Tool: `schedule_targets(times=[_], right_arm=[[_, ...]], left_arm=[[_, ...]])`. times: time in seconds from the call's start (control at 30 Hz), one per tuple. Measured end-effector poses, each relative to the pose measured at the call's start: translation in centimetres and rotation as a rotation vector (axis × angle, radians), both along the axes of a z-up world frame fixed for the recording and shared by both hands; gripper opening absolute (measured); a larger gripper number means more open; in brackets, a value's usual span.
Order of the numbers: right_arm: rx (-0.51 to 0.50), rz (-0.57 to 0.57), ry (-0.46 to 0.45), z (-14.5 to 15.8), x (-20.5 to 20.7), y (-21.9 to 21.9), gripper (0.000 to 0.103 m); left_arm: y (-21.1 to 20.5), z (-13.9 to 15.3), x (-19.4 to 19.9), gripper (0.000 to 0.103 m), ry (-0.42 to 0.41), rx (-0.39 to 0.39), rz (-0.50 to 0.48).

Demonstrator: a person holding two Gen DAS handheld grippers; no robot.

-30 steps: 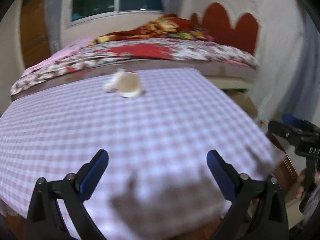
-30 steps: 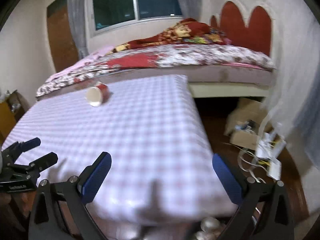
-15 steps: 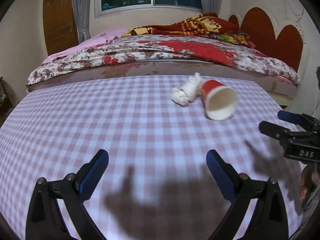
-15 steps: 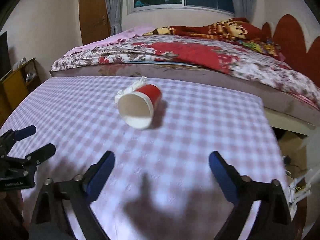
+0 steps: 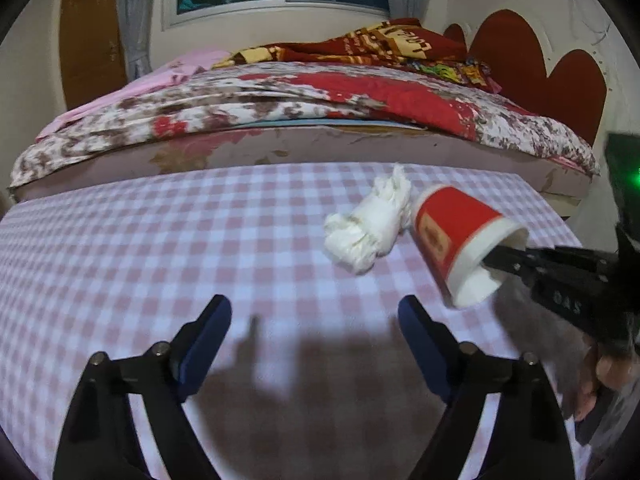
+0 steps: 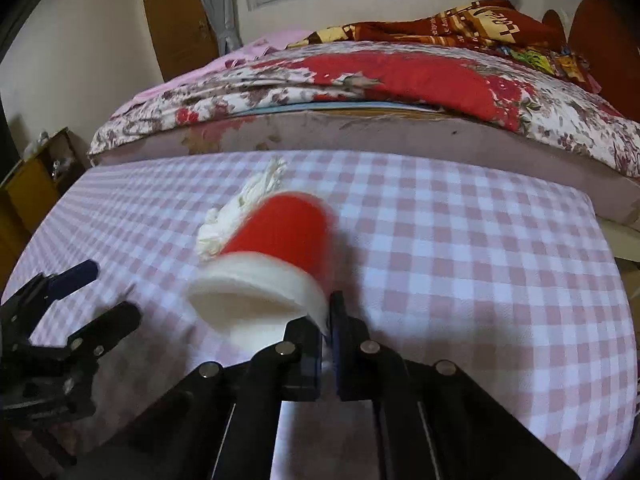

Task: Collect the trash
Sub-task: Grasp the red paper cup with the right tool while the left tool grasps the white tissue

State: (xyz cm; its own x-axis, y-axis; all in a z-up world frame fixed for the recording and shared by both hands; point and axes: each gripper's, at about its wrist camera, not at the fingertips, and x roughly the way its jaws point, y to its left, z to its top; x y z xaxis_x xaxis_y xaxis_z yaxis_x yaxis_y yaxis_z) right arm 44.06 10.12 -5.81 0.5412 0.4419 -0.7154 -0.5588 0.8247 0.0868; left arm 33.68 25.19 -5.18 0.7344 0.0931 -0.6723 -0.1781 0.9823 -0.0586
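Left wrist view: the left gripper point(image 5: 314, 322) hangs over a table covered by a pink-and-white checked cloth point(image 5: 160, 248), its two blue-padded fingers point(image 5: 204, 336) standing well apart with only cloth between them; the jaws are closing, and nothing is gripped. Ahead of this gripper and to its right lies a crumpled white tissue point(image 5: 370, 226), resting on the cloth. Just beside the tissue, further right, is a red paper cup point(image 5: 456, 236) with a white rim, tipped on its side with its mouth turned toward the right gripper point(image 5: 500, 258), which enters from the right edge with one black finger reaching into the cup's mouth. Part of a person's hand point(image 5: 604, 376) shows behind that gripper. Beyond the table stands a bed point(image 5: 320, 108) with floral covers. Right wrist view: the right gripper point(image 6: 329, 328) is clamped shut on the white rim of the red paper cup point(image 6: 280, 236), one pad inside the mouth and one outside, at the rim's right side. The cup is blurred; whether it touches the cloth cannot be told. The tissue point(image 6: 240, 208) lies ahead and left, partly hidden behind the cup. The left gripper point(image 6: 84, 300) appears at the far left, low over the checked cloth point(image 6: 480, 260), its fingers apart.
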Motion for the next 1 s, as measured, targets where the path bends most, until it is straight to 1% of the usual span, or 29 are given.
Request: schedule_targets(times=[0.1, 0.2, 0.3, 0.37, 0.43, 0.47, 0.5, 0.57, 0.67, 0.83, 1.0], right_arm=[[0.003, -0.034, -0.024, 0.4, 0.7, -1.6, 0.004], [0.012, -0.066, -0.009, 0.4, 1.6, -3.2, 0.004], [0.021, -0.087, 0.013, 0.3, 2.5, -4.1, 0.004], [0.027, -0.095, 0.022, 0.3, 2.9, -4.3, 0.004], [0.041, -0.106, 0.036, 0.4, 3.2, -4.5, 0.004], [0.047, -0.110, 0.042, 0.4, 3.2, -4.7, 0.004], [0.051, -0.112, 0.042, 0.5, 3.1, -4.8, 0.004], [0.055, -0.113, 0.030, 1.0, 2.7, -5.3, 0.004], [0.045, -0.116, 0.000, 1.8, 1.6, -6.5, 0.004], [0.048, -0.136, -0.007, 2.8, -0.6, -9.0, 0.004], [0.054, -0.144, -0.021, 4.3, -4.0, -11.5, 0.004]], left_arm=[[-0.4, 0.0, 2.1, 0.079, 0.013, -0.033, -0.027], [-0.6, -0.2, 4.2, 0.079, 0.034, -0.057, -0.032], [-1.1, -0.5, 6.3, 0.079, 0.066, -0.041, -0.032], [-1.4, -0.6, 7.7, 0.075, 0.082, -0.034, -0.036], [-1.7, -1.0, 9.2, 0.060, 0.121, -0.030, -0.047], [-2.0, -1.1, 9.6, 0.044, 0.139, -0.028, -0.054], [-2.5, -0.8, 9.4, 0.039, 0.131, 0.000, -0.053], [-3.5, -0.3, 8.4, 0.035, 0.114, 0.021, -0.081], [-5.3, 0.4, 6.2, 0.035, 0.090, 0.050, -0.119], [-7.2, 1.5, 2.1, 0.035, 0.061, 0.006, -0.132], [-9.1, 2.9, -0.5, 0.035, 0.036, 0.005, -0.139]])
